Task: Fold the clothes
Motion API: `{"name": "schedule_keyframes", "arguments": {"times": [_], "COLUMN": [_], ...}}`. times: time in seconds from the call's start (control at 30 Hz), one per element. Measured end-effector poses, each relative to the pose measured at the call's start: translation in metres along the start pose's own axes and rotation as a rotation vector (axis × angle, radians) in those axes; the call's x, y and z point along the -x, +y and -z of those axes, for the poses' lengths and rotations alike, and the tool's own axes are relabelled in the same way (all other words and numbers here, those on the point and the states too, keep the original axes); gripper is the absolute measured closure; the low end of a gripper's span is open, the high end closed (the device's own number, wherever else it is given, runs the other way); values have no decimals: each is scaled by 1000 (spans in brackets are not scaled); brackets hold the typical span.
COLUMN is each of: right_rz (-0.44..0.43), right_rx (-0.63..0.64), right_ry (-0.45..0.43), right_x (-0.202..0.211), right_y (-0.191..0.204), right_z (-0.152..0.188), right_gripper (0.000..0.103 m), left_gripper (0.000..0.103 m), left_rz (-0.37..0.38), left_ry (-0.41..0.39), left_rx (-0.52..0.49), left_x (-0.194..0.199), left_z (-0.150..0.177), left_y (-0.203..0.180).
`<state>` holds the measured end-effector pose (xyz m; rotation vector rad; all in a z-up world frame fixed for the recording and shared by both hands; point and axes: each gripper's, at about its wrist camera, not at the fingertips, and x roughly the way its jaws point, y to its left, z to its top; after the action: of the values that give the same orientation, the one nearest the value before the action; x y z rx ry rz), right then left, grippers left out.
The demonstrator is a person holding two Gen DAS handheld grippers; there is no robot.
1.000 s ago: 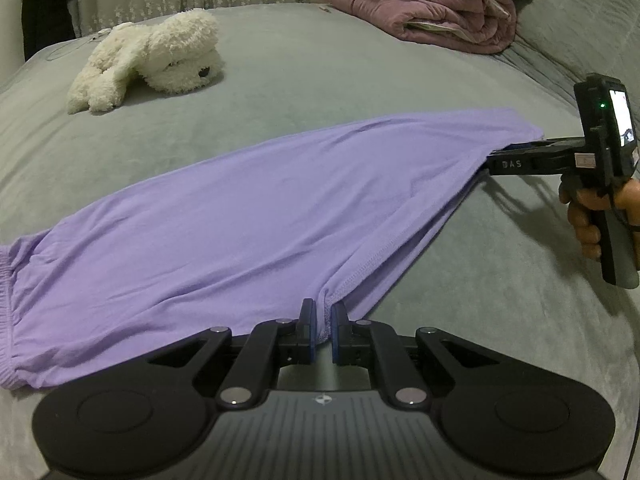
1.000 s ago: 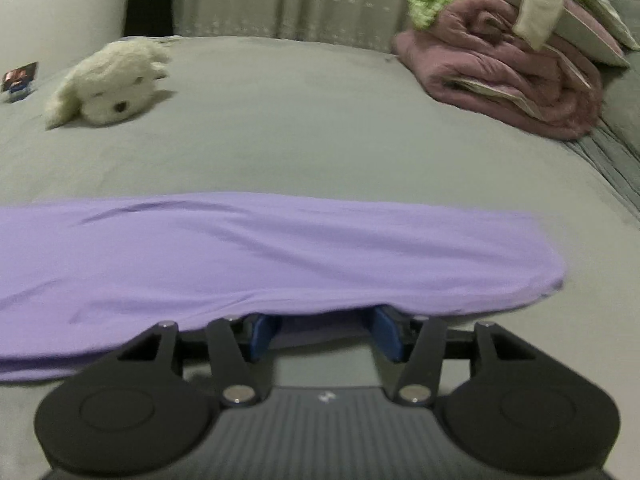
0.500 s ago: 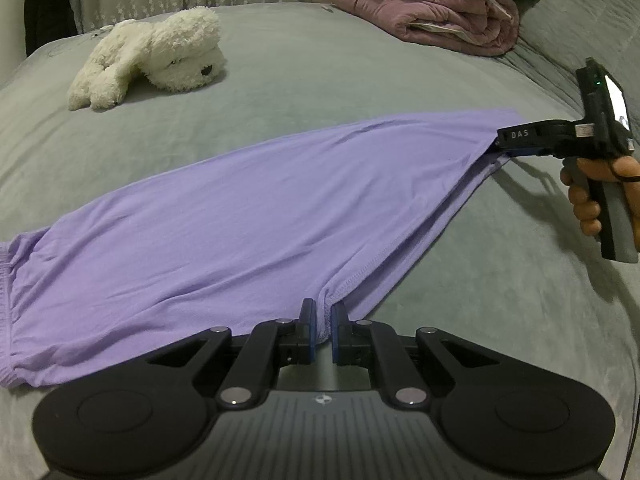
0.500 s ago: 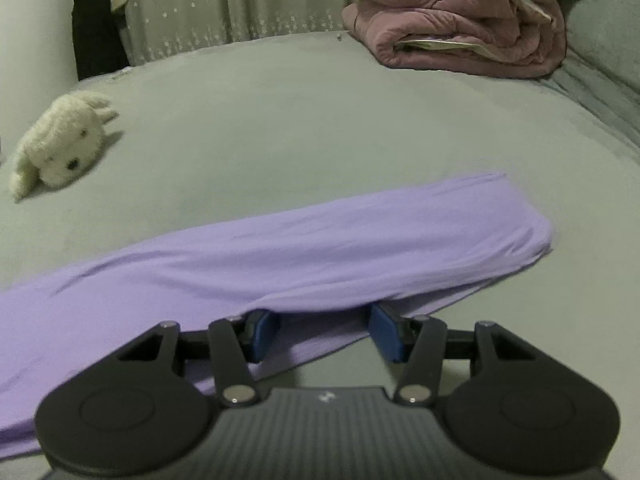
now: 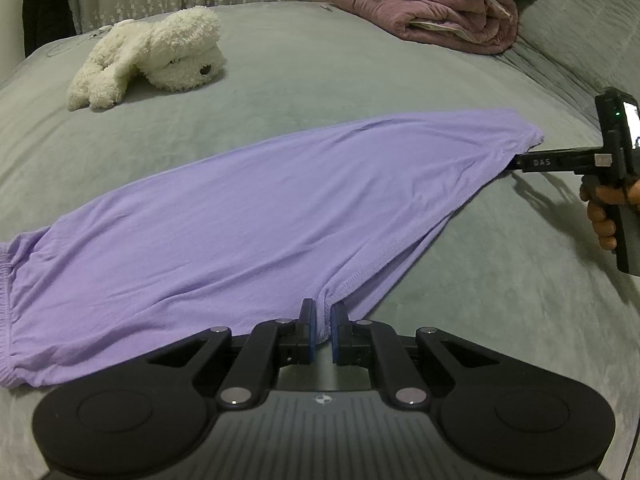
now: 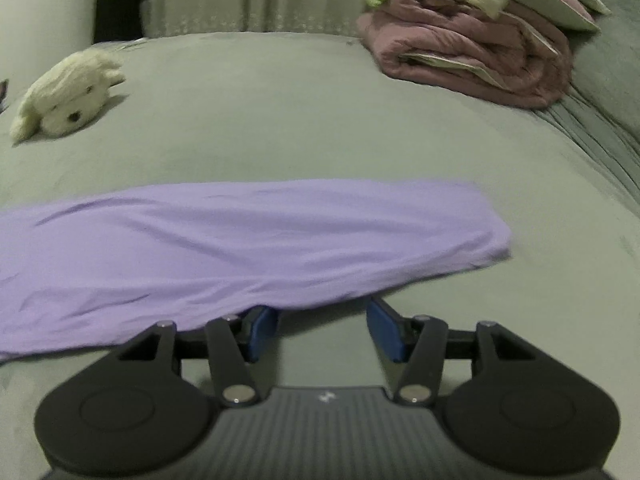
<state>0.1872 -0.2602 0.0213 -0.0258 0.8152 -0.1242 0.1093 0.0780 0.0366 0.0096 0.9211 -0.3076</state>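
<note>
Purple trousers (image 5: 248, 216) lie spread flat across the grey-green bed (image 5: 360, 80), waistband at the far left, leg end at the right. My left gripper (image 5: 323, 320) is shut on a fold at their near edge, at the crotch seam. In the left wrist view my right gripper (image 5: 516, 162), held by a hand (image 5: 600, 216), reaches in from the right, its tips tucked under the leg's hem. The right wrist view shows that gripper (image 6: 322, 312) open, its blue pads (image 6: 262, 332) wide apart, with the trousers' (image 6: 240, 240) near edge draped over the tips.
A white plush toy (image 5: 160, 56) lies at the back left of the bed. A pile of folded mauve quilt and bedding (image 5: 432, 12) sits at the back right. A pale starred curtain hangs behind the bed.
The right gripper has shifted sideways at the leg's hem, and its view has swung left, then back. The left gripper and its pinched fold have stayed put.
</note>
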Motion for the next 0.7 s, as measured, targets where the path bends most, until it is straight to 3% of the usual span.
{"name": "schedule_keyframes", "arguments": {"times": [0.23, 0.5, 0.6, 0.67, 0.7], "right_rz": [-123, -48, -38, -44, -54], "right_rx": [-416, -392, -400, -403, -410], "right_ry": [8, -4, -15, -17, -18], "right_x": [0, -13, -12, -12, -12], "right_y": [-56, -38, -36, -35, -35], "right_z": [8, -6, -4, -2, -1], "right_gripper": [54, 54, 70, 91, 95], "left_gripper": [96, 96, 96, 96, 96], "left_rz": [-1, -4, -8, -8, -9], "left_ry": [0, -4, -5, -4, -4], "left_rx": [3, 0, -7, -8, -9], "left_x": [0, 1, 1, 1, 1], "left_z": [0, 0, 1, 0, 0], "left_y": [0, -1, -2, -1, -1]}}
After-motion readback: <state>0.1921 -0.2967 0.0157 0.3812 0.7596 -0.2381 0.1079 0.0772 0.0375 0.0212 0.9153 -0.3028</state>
